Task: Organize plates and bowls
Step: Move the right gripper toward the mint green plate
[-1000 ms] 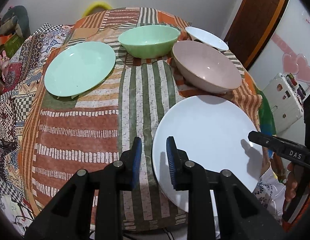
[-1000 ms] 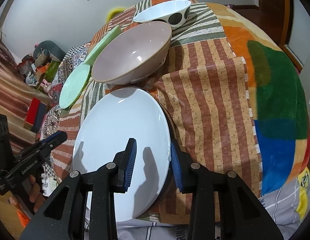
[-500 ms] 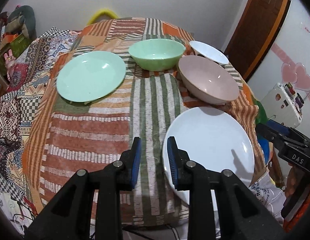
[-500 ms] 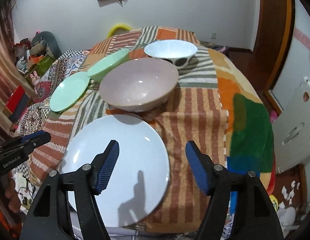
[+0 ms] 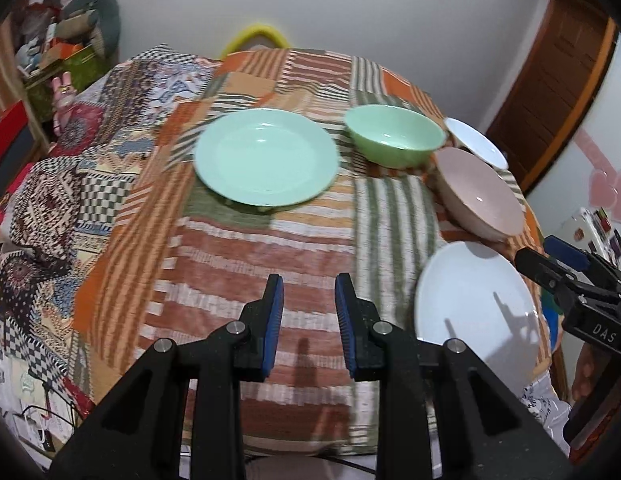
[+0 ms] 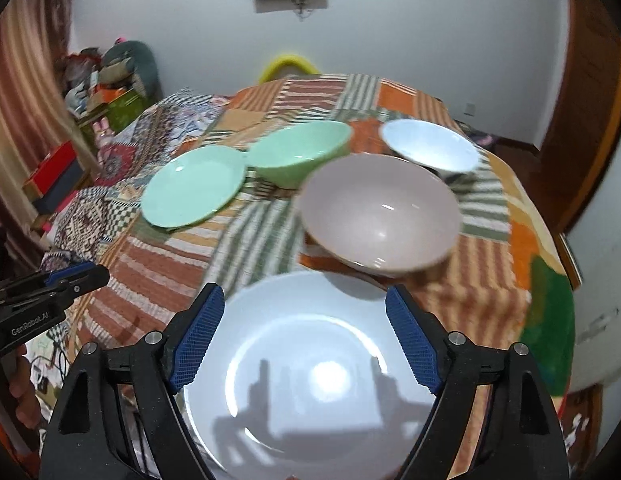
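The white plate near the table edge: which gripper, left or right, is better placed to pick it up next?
Right, probably. The right gripper hangs over the white plate, its jaws opening with nothing between them. The left gripper is over bare cloth, narrowly open, with the plate off to its side.

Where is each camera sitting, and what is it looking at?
Left wrist: sits on the left gripper, facing the round mint-green plate; the right gripper shows beside it.
Right wrist: sits on the right gripper, jaws opening above the round white plate; nothing held.
Both show the green bowl, pink bowl, patchwork tablecloth.
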A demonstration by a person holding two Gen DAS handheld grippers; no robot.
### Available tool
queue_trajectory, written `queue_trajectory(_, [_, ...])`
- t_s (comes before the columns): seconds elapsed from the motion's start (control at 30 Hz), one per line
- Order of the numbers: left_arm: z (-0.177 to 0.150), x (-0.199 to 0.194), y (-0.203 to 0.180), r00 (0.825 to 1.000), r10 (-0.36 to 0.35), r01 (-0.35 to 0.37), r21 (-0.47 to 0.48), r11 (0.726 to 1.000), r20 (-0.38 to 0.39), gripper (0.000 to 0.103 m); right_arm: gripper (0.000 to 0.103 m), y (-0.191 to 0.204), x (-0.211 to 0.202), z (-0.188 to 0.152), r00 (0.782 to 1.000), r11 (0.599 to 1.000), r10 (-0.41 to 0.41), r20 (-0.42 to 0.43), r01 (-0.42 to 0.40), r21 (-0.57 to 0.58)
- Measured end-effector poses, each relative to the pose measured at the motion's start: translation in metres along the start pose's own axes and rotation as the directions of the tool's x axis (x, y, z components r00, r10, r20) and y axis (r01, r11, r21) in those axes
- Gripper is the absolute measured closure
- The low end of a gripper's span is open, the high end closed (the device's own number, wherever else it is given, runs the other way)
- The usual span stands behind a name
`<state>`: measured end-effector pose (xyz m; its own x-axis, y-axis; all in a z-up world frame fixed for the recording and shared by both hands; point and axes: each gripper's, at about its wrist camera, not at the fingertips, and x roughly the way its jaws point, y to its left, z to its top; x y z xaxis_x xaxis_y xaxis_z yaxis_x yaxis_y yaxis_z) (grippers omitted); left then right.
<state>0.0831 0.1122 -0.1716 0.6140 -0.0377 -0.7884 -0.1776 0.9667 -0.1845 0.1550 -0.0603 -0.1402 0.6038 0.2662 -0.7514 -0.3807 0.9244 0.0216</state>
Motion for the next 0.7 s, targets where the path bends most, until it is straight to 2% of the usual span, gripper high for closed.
queue_trajectory(0.27, [0.011, 0.002, 0.032, 0.999, 0.033, -0.032, -0.044, 0.999, 0.024, 0.077, 0.022, 0.038, 0.025, 0.017, 0.998, 0.996, 0.055, -0.019, -0.057, -0.070])
queue_trajectory(0.5, [0.035, 0.011, 0.057, 0.996, 0.062, -0.059, -0.056, 0.997, 0.057, 0.077, 0.022, 0.051, 0.048, 0.036, 0.989, 0.990, 0.141, -0.052, -0.142, -0.021])
queue_trajectory(0.7, [0.060, 0.022, 0.073, 0.993, 0.085, -0.080, -0.060, 0.995, 0.087, 0.077, 0.022, 0.059, 0.069, 0.054, 0.984, 0.987, 0.160, -0.075, -0.160, 0.005])
